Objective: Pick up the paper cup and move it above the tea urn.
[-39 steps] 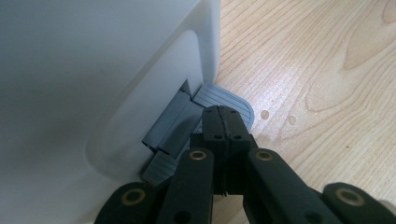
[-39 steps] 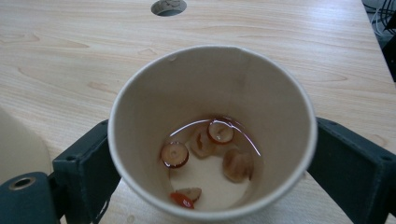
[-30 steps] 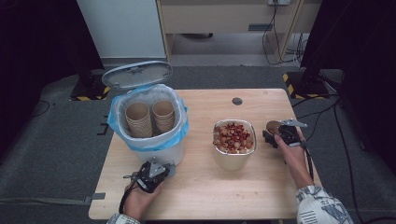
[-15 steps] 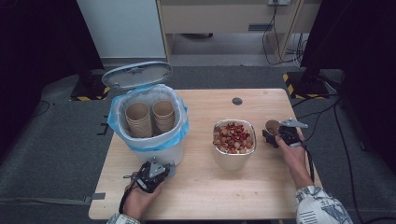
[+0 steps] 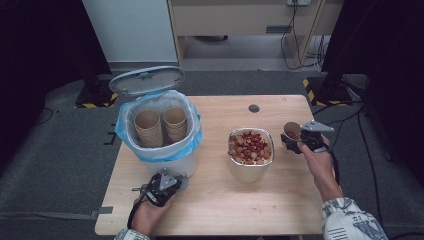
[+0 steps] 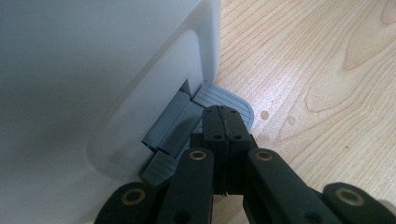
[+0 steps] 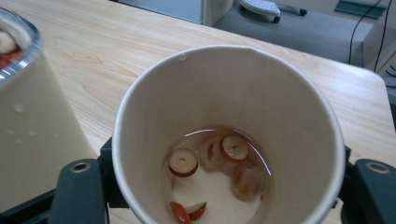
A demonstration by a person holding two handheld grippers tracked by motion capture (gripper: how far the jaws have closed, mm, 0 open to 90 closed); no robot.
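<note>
Cup [image 7: 224, 130]: paper, clamped between the jaws of my right gripper [image 5: 304, 139], which have just been closing on its wall. I see it at the right edge of the table [image 5: 215, 210], to the right of the bowl and apart from it.
Cup contents: a few fruit slices [image 7: 183, 162] in a shallow pool of liquid at the bottom.
Right gripper: one jaw on each side of the cup, seen in the right gripper view; my hand holds it upright.
Left gripper [image 6: 223, 122]: jaws together, nothing between them. The tips rest on the grey pedal [image 6: 224, 103] at the foot of the bin.
Bin [image 5: 160, 135]: white, lid [image 5: 146, 80] standing open, lined with a blue bag [image 5: 192, 137]. It stands on the left half of the table.
Bin contents: two stacks of paper cups [image 5: 162, 125], upright, side by side.
Bowl [image 5: 250, 152]: near the table's middle, filled with red and tan fruit slices.
</note>
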